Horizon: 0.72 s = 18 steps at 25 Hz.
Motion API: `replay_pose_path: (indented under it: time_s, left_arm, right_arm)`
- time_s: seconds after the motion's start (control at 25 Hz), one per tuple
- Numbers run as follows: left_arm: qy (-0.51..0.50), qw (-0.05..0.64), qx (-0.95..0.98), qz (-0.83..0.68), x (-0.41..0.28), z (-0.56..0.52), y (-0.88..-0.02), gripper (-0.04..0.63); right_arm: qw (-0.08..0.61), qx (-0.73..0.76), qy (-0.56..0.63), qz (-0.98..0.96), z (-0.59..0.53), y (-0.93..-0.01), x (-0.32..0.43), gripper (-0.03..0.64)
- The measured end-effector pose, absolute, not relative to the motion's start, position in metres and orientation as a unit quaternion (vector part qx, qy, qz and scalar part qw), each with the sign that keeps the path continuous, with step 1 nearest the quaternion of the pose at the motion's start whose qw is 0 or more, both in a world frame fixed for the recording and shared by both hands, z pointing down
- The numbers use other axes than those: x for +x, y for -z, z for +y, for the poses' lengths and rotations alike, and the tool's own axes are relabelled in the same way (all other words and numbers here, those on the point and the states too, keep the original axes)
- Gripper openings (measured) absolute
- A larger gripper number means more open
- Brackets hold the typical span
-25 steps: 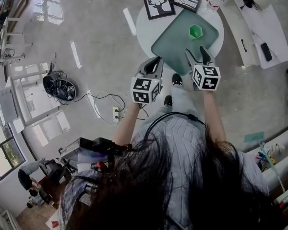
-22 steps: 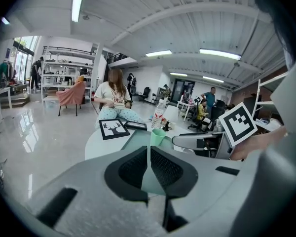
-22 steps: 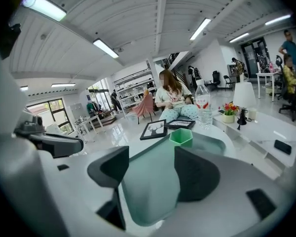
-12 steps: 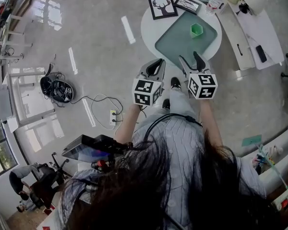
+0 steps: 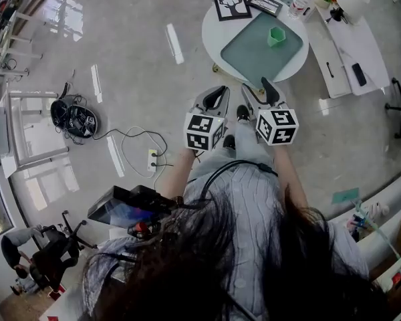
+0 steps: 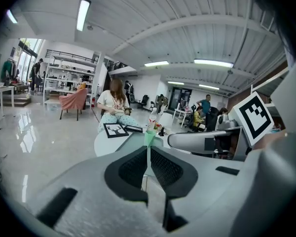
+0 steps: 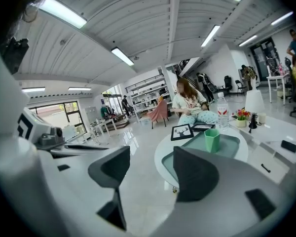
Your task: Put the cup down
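Already the green cup [image 5: 276,36] stands upright on the tray [image 5: 250,49], the only thing it holds, on the round table [image 5: 217,35]. It lies ahead of you, slightly rightward, well apart from both grippers. Your right gripper [image 5: 256,87], jaws spread and empty, is nearer; your left gripper [image 5: 218,93] is closed on nothing.

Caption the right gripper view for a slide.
Open, empty right tongs face a green cup standing on a tray on a round table.

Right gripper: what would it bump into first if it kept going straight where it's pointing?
Probably the near edge of the round white table, with the green cup farther back on the tray. Depth is hard to judge.
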<state>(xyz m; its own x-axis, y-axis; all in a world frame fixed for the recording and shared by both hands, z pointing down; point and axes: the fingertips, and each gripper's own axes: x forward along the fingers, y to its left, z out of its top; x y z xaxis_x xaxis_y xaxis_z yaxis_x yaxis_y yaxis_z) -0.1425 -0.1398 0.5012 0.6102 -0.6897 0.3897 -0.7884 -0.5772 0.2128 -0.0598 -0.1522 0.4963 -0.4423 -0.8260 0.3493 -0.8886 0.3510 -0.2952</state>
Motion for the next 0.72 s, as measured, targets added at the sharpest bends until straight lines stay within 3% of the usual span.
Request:
replay_pose_path:
  time_s: [0.72]
  left_arm:
    - [-0.106, 0.215, 0.881, -0.409, -0.130, -0.108, -0.506, 0.029]
  right_arm:
    - [0.104, 0.526, -0.224, -0.814, -0.128, -0.496, -0.041, 0.279]
